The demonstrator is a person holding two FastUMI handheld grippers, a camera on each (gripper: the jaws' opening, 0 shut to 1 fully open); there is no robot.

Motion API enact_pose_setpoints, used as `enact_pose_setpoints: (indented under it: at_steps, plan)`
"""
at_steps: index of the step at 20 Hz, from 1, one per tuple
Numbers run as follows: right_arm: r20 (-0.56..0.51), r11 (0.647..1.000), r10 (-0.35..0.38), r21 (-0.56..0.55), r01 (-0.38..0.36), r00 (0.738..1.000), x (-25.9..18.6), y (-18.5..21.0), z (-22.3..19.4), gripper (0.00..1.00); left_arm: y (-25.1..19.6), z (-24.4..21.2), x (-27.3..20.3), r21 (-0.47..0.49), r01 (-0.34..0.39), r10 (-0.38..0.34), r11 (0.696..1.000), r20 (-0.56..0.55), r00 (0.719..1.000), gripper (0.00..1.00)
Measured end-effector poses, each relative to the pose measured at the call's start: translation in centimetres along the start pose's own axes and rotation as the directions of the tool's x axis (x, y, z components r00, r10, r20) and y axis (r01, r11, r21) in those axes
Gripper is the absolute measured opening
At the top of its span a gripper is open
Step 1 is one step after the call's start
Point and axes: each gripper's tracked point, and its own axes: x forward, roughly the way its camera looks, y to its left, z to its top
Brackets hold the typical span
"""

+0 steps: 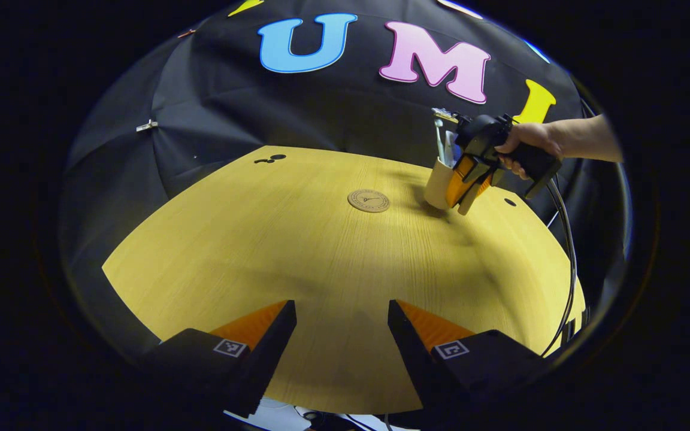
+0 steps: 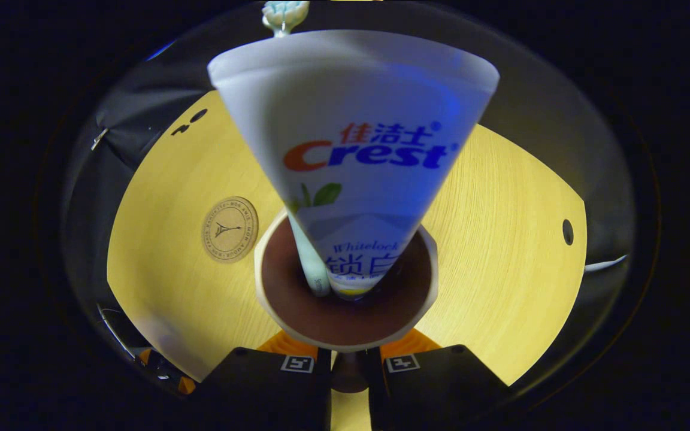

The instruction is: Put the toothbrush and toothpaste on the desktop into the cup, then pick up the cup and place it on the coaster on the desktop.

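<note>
A beige cup (image 1: 438, 185) stands to the right of the round cork coaster (image 1: 369, 200) on the wooden table, leaning a little. The white toothpaste tube (image 1: 450, 146) and the toothbrush (image 1: 439, 134) stick up out of it. My right gripper (image 1: 468, 194), held by a hand, grips the cup from the right. In the right gripper view I look down into the cup (image 2: 297, 299), with the toothpaste (image 2: 357, 149) and toothbrush (image 2: 309, 257) inside and the coaster (image 2: 229, 229) to its left. The right gripper (image 2: 350, 359) is shut on the cup's handle. My left gripper (image 1: 342, 308) hangs open over the near table edge.
The round wooden table (image 1: 321, 257) has small dark holes at the far left (image 1: 272, 158) and the right (image 1: 510, 202). A cable (image 1: 566, 239) runs down from the right gripper past the table's right edge. Black cloth walls stand behind.
</note>
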Motion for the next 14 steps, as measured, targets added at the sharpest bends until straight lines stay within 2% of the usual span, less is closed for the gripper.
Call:
enact_pose_setpoints:
  at_steps: [8, 13, 14]
  plan:
    - [0.012, 0.997, 0.055, -0.062, -0.054, 0.998, -0.4, 6.4, 2.3, 0.28, 0.8, 0.6, -0.3, -0.026, 0.002, -0.001, 1.0, 0.017, 1.0, 0.98]
    - [-0.018, 0.991, 0.069, -0.114, -0.07, 0.997, 1.1, 10.4, 2.5, 0.28, 3.5, 1.2, -0.7, -0.067, -0.09, 0.094, 0.994, 0.048, 0.994, 0.98]
    - [-0.022, 0.989, 0.072, -0.125, -0.074, 0.997, 1.4, 11.1, 2.6, 0.28, 3.8, 1.3, -0.9, -0.091, -0.096, 0.101, 0.991, 0.049, 0.994, 1.0]
